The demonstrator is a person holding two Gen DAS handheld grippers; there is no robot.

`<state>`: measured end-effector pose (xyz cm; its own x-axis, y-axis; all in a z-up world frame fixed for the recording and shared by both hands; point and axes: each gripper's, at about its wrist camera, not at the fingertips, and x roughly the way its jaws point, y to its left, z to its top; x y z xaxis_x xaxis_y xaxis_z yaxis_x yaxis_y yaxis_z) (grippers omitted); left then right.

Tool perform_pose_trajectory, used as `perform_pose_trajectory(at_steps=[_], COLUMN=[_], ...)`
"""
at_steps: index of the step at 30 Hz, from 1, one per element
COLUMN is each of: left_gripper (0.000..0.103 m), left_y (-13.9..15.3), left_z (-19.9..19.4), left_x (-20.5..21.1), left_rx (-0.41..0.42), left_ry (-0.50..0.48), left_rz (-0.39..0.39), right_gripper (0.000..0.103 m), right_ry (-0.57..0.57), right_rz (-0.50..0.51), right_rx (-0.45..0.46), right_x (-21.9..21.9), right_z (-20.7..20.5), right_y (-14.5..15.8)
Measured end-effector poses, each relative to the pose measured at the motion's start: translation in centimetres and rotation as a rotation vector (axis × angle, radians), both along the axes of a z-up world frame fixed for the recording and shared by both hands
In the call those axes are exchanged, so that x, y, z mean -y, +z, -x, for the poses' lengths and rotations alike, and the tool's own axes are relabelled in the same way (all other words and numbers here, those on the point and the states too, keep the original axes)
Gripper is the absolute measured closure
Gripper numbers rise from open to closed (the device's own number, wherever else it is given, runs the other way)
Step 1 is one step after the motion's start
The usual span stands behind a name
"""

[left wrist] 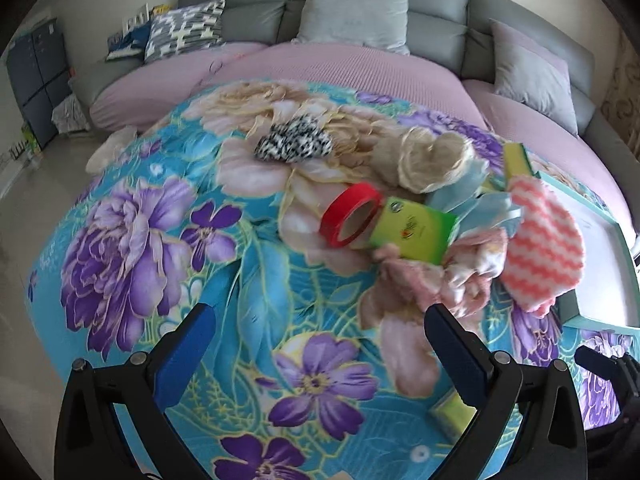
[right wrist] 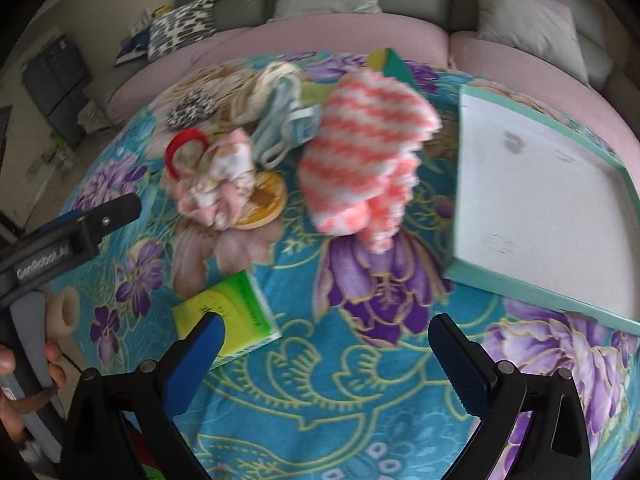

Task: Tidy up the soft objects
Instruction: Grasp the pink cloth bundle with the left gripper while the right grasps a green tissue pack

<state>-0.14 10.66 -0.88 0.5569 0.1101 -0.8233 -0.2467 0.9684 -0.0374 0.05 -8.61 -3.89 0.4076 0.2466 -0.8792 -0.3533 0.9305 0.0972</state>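
Right wrist view | teal tray (right wrist: 624,184) lay at right on floral blanket (right wrist: 320,400) | pink-and-white zigzag cloth (right wrist: 360,152) heaped just left of tray | right gripper (right wrist: 326,354) hovered, jaws spread, holding nothing | left gripper (left wrist: 320,344) likewise spread over blanket.
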Motion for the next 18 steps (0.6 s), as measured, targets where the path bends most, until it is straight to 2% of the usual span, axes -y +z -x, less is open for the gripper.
perform_pose_trajectory(at_steps=[4, 11, 18], left_gripper=[0.000, 0.000, 0.000], left_y=[-0.3, -0.7, -0.9], left_z=[0.1, 0.0, -0.2], left_x=[-0.7, -1.8, -1.5], left_rx=[0.001, -0.003, -0.012], left_ry=[0.001, 0.031, 0.024], left_rz=[0.032, 0.044, 0.062], right_gripper=[0.000, 0.000, 0.000], right_ry=[0.048, 0.131, 0.116], right_rz=[-0.004, 0.004, 0.046], right_rx=[-0.020, -0.031, -0.049], right_x=[-1.1, -3.8, -4.4], right_z=[0.0, 0.7, 0.3], right_y=[-0.4, -0.9, -2.0])
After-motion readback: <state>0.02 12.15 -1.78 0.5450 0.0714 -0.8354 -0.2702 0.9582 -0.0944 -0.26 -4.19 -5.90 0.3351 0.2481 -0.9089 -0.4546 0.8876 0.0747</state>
